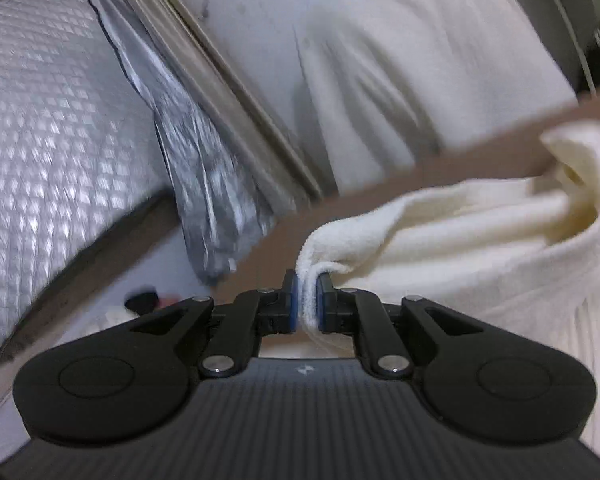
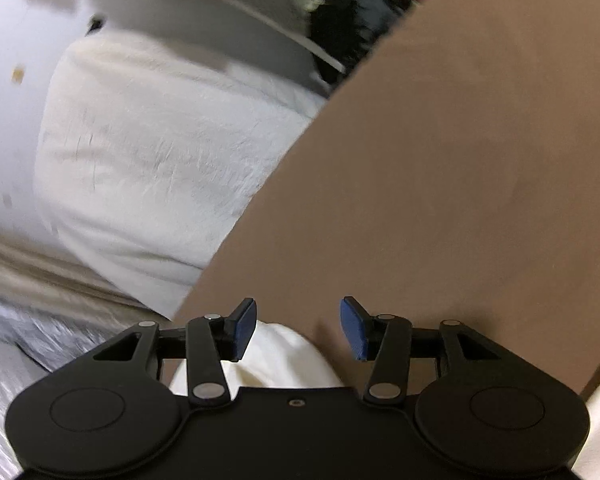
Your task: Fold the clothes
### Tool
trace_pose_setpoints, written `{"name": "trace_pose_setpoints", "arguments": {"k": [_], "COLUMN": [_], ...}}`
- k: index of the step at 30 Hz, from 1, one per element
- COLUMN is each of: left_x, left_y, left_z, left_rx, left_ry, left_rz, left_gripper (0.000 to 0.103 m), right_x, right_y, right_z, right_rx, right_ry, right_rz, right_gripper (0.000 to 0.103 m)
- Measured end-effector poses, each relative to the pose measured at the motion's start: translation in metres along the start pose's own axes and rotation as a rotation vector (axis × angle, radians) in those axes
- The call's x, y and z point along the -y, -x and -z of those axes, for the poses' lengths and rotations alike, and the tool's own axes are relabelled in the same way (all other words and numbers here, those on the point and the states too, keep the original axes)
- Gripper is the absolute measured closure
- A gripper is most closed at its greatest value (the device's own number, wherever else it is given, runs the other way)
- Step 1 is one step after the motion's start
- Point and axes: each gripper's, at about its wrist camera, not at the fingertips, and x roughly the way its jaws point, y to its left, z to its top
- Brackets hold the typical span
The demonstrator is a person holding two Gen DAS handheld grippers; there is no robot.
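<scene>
Left gripper (image 1: 308,292): pressed together, blue pads pinching a bunched edge of the cream garment; fold of cloth squeezed between the pads.
Right gripper (image 2: 298,328): spread, blue pads apart; nothing pressed by either pad; white cloth shows below and behind the gap, toward 6 o'clock in the right wrist view.
Cream garment (image 1: 480,240): soft knitted cloth, trails from the left gripper toward 3 o'clock, draped in loose folds, a deep crease near the right edge of the left wrist view.
Desk (image 2: 440,160): plain brown surface, fills the right wrist view from centre to 2 o'clock; in the left wrist view a brown band behind the garment.
White fleecy cloth (image 2: 160,152): off the desk edge at 9 to 10 o'clock, right wrist view.
Silver quilted sheet (image 1: 52,152): shiny diamond pattern, 9 o'clock, left wrist view.
Dark clutter (image 2: 340,32): 12 o'clock, blurred, cannot tell what.
</scene>
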Motion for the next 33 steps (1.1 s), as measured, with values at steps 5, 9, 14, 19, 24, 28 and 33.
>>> {"name": "trace_pose_setpoints", "arguments": {"k": [5, 9, 14, 19, 24, 28, 33], "left_x": [-0.009, -0.013, -0.062, -0.071, -0.061, -0.057, -0.062], "left_y": [-0.004, 0.005, 0.022, -0.009, -0.042, -0.034, -0.035], "left_z": [0.047, 0.055, 0.044, 0.078, 0.111, 0.116, 0.109], "left_rx": [-0.142, -0.125, -0.043, -0.215, -0.437, -0.425, -0.433], "left_ry": [0.174, 0.191, 0.358, 0.493, 0.592, 0.475, 0.468], "left_rz": [0.136, 0.145, 0.117, 0.29, 0.361, 0.323, 0.33], "left_gripper": [0.094, 0.094, 0.094, 0.097, 0.098, 0.097, 0.097], "right_x": [-0.051, -0.097, -0.16, -0.206, -0.237, -0.222, -0.203], "right_y": [-0.017, -0.042, -0.047, -0.084, -0.18, -0.238, -0.19], "right_z": [0.033, 0.069, 0.116, 0.116, 0.121, 0.15, 0.12], "right_rx": [-0.115, -0.158, -0.02, -0.149, -0.213, -0.217, -0.014], "right_ry": [0.262, 0.425, 0.854, 0.871, 0.817, 1.057, 1.053], "right_rz": [-0.035, -0.065, 0.077, 0.014, 0.239, 0.539, 0.557], "right_gripper": [0.049, 0.049, 0.047, 0.038, 0.02, 0.046, 0.088]}}
